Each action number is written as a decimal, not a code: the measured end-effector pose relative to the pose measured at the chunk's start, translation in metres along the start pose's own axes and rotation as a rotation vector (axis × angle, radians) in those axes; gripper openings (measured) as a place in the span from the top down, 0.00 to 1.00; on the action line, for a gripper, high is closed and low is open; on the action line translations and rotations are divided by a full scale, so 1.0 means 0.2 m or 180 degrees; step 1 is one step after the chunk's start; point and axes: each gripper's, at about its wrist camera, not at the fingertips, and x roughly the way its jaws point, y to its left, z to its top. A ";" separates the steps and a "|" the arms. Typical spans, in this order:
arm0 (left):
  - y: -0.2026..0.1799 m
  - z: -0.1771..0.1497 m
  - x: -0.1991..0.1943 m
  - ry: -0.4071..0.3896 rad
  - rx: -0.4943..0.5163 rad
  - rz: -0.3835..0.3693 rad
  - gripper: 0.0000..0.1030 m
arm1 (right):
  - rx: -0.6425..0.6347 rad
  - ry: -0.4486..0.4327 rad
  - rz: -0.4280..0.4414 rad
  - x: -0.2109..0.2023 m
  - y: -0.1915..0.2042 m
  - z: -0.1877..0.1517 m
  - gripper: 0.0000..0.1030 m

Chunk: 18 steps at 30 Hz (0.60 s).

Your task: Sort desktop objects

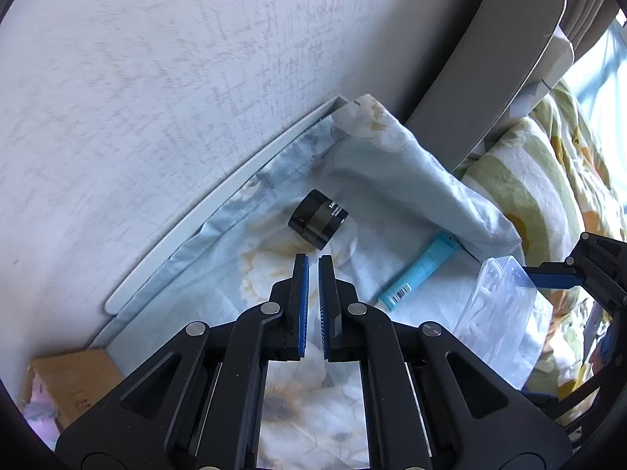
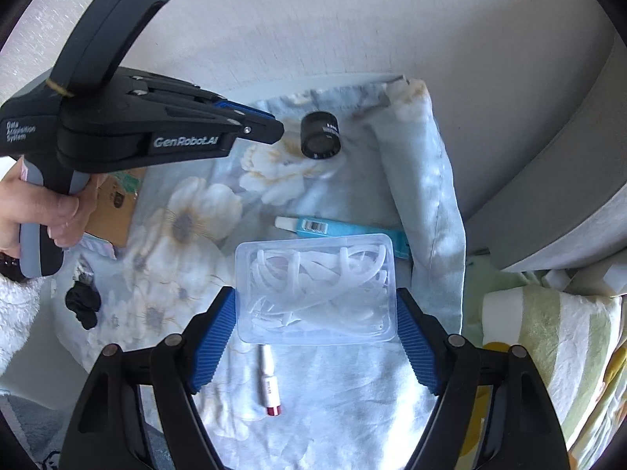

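— What words could you read?

— The left gripper (image 2: pixel 274 130) said "GenRobot.AI" in white on its side, and "Data Acquisition System" near the back. Its jaws were squeezed closed with nothing in them, just beside the black jar (image 2: pixel 320 136). The jar's white label was too small to read.

— And the right gripper (image 2: pixel 315 331)?

— Its jaws were clamped on the clear box of white floss picks (image 2: pixel 313 288), above the flowered cloth (image 2: pixel 188 215). A blue tube (image 2: pixel 337 229) with a barcode lay behind, a lipstick (image 2: pixel 269 384) underneath.
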 end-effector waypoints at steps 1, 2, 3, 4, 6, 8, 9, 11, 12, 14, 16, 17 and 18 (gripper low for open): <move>0.09 -0.04 0.01 0.0018 -0.0018 -0.0056 0.96 | 0.0008 -0.0013 -0.0003 -0.01 0.01 0.01 0.27; 0.13 -0.06 0.01 0.0055 -0.0035 -0.0082 0.94 | 0.0026 -0.0015 -0.0008 -0.01 0.03 0.02 0.27; 0.13 -0.06 0.02 0.0050 -0.0037 -0.0084 0.91 | 0.0041 -0.0007 -0.0005 -0.02 0.02 0.02 0.27; 0.19 -0.14 0.02 0.0005 -0.0023 -0.0082 0.77 | 0.0053 -0.0009 0.0002 -0.03 0.03 0.01 0.27; 0.19 -0.08 0.10 -0.0066 0.0005 -0.0030 0.57 | 0.0088 -0.0024 0.0039 -0.03 0.02 0.01 0.26; 0.17 -0.06 0.14 -0.0052 0.0059 -0.0113 0.56 | 0.0131 -0.0031 0.0061 -0.02 0.00 0.00 0.27; 0.16 -0.06 0.18 -0.0023 0.0097 -0.0132 0.56 | 0.0158 -0.0021 0.0069 -0.01 -0.01 -0.01 0.26; 0.17 -0.07 0.24 0.0018 0.0169 -0.0113 0.56 | 0.0207 0.0004 0.0080 0.02 -0.04 -0.03 0.26; 0.15 -0.05 0.28 0.0029 0.0179 -0.0109 0.56 | 0.0232 0.0011 0.0086 0.03 -0.04 -0.03 0.26; 0.17 -0.04 0.32 0.0022 0.0186 -0.0092 0.62 | 0.0274 0.0016 0.0130 0.05 -0.07 -0.04 0.26; 0.17 -0.02 0.32 -0.0025 0.0173 -0.0103 0.68 | 0.0290 0.0001 0.0159 0.06 -0.08 -0.04 0.26; 0.17 -0.02 0.32 -0.0047 0.0166 -0.0107 0.73 | 0.0285 0.0000 0.0175 0.06 -0.09 -0.04 0.26; 0.17 -0.01 0.32 -0.0050 0.0172 -0.0116 0.75 | 0.0293 0.0001 0.0177 0.06 -0.10 -0.04 0.26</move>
